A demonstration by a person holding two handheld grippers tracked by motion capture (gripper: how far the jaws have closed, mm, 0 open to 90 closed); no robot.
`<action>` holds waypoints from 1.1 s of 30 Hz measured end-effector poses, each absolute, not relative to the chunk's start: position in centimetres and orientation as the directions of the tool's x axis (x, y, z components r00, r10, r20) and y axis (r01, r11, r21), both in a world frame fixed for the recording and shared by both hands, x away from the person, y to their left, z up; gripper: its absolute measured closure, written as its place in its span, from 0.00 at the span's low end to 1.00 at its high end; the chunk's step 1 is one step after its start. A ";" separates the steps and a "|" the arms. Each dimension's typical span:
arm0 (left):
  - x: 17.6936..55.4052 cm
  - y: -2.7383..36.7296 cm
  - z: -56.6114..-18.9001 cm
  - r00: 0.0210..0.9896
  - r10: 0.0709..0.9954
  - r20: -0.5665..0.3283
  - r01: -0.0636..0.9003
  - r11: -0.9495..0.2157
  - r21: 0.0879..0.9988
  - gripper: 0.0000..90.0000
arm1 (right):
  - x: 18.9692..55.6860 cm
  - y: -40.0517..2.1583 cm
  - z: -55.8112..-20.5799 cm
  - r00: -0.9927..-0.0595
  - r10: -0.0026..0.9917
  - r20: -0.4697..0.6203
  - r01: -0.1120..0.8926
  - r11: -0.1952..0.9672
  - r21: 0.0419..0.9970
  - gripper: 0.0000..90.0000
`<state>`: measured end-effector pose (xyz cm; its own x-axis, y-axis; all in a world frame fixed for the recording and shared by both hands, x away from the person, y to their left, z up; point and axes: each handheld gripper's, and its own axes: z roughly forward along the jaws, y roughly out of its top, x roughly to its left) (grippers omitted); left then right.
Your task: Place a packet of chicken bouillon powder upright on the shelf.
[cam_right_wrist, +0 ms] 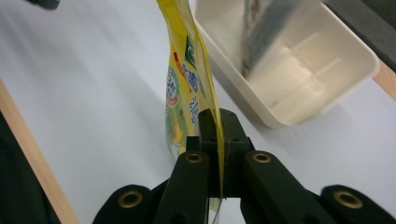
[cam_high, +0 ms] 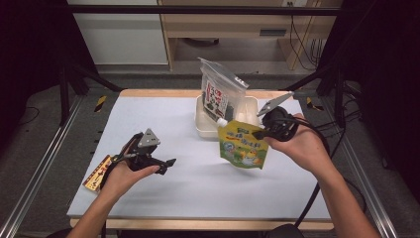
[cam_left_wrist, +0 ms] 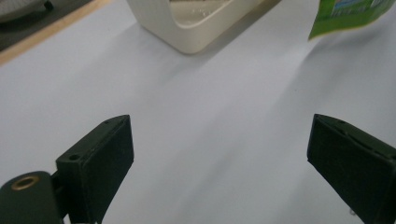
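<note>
A yellow and green spouted pouch (cam_high: 242, 145) hangs above the white mat, pinched at its edge by my right gripper (cam_high: 258, 134), which is shut on it. The right gripper view shows the pouch (cam_right_wrist: 187, 88) edge-on between the closed jaws of my right gripper (cam_right_wrist: 217, 122). A cream bin (cam_high: 204, 124) stands at the back middle with a clear zip bag of dark packets (cam_high: 220, 91) upright in it. My left gripper (cam_high: 168, 164) sits low at the left, open with nothing between its fingers (cam_left_wrist: 100, 158). Ahead of it are the bin (cam_left_wrist: 163, 28) and the pouch's green corner (cam_left_wrist: 345, 16).
A flat yellow and red packet (cam_high: 99, 172) lies at the mat's left edge under the left hand. The white mat (cam_high: 188, 183) covers a wooden table. Metal frame rails run along both sides, and cables trail off to the right.
</note>
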<state>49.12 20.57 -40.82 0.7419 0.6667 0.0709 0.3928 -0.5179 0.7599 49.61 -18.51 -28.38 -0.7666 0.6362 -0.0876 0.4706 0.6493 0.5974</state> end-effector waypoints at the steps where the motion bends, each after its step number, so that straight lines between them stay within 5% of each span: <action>1: 49.2 21.0 -41.6 0.729 0.683 0.051 0.406 -0.491 0.771 0.08 | 49.7 -18.9 -28.3 -0.755 0.650 -0.083 0.484 0.638 0.599 1.00; 14: 49.1 24.0 -43.9 0.656 0.754 0.043 0.459 -0.443 0.770 0.08 | 50.6 -23.5 -26.5 -0.586 0.806 -0.081 0.623 0.512 0.591 1.00; 33: 48.5 24.0 -44.9 0.656 0.753 0.058 0.469 -0.466 0.750 0.08 | 53.8 -24.8 -24.0 -0.436 0.899 -0.030 0.661 0.343 0.668 1.00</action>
